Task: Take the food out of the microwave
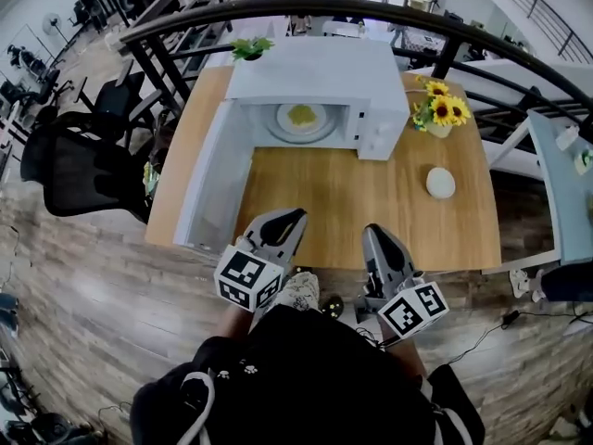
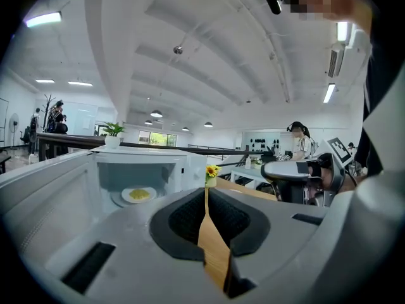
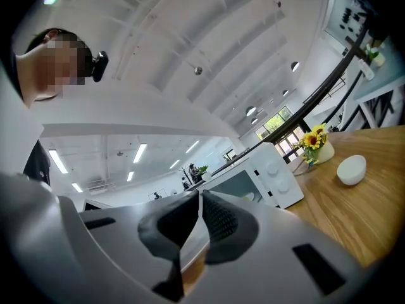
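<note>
So, both sets of jaws are pressed together and empty: left gripper (image 1: pixel 289 219) and right gripper (image 1: pixel 378 237) hang over the table (image 1: pixel 371 193) edge, with the plate of food (image 1: pixel 301 117) well ahead of them inside the open microwave (image 1: pixel 315 72). I'd open one pair before entering, go in level, take the plate rim, and stay clear of the door (image 1: pixel 215 179) ahead-left of the left jaws. Left gripper view looks straight into the cavity at the plate; right gripper view catches mostly the knob side; only head view shows the door's full swing.
</note>
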The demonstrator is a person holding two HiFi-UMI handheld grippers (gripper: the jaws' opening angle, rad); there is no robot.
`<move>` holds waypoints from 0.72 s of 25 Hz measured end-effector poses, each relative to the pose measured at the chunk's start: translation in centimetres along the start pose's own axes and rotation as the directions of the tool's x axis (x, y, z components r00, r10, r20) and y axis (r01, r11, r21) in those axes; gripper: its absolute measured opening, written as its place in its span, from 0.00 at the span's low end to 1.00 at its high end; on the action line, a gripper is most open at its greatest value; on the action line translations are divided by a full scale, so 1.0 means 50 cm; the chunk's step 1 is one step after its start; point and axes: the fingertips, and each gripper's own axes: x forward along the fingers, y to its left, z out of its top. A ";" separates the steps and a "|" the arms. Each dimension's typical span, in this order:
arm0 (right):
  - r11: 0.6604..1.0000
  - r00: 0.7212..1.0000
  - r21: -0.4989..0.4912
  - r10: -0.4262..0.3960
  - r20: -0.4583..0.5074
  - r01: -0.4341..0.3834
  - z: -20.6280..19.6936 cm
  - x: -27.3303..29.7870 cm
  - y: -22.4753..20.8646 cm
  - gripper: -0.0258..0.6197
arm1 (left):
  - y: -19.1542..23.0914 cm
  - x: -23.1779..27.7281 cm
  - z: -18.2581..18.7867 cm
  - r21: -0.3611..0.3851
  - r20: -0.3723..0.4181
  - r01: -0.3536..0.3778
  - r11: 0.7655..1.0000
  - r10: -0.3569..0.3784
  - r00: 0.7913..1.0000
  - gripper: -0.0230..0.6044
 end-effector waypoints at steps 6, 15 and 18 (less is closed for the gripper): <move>1.000 1.000 -0.006 -0.015 -0.018 0.014 0.018 0.050 -0.035 0.07 | 0.073 0.032 0.021 -0.015 0.014 -0.058 0.998 0.059 0.998 0.07; 0.999 0.999 0.018 -0.026 -0.027 0.027 0.042 0.154 -0.071 0.07 | 0.193 0.072 0.059 -0.038 0.032 -0.141 0.989 0.142 0.989 0.08; 0.999 0.999 0.014 -0.033 -0.040 0.034 0.045 0.193 -0.083 0.08 | 0.227 0.097 0.060 -0.060 0.031 -0.149 0.987 0.151 0.988 0.08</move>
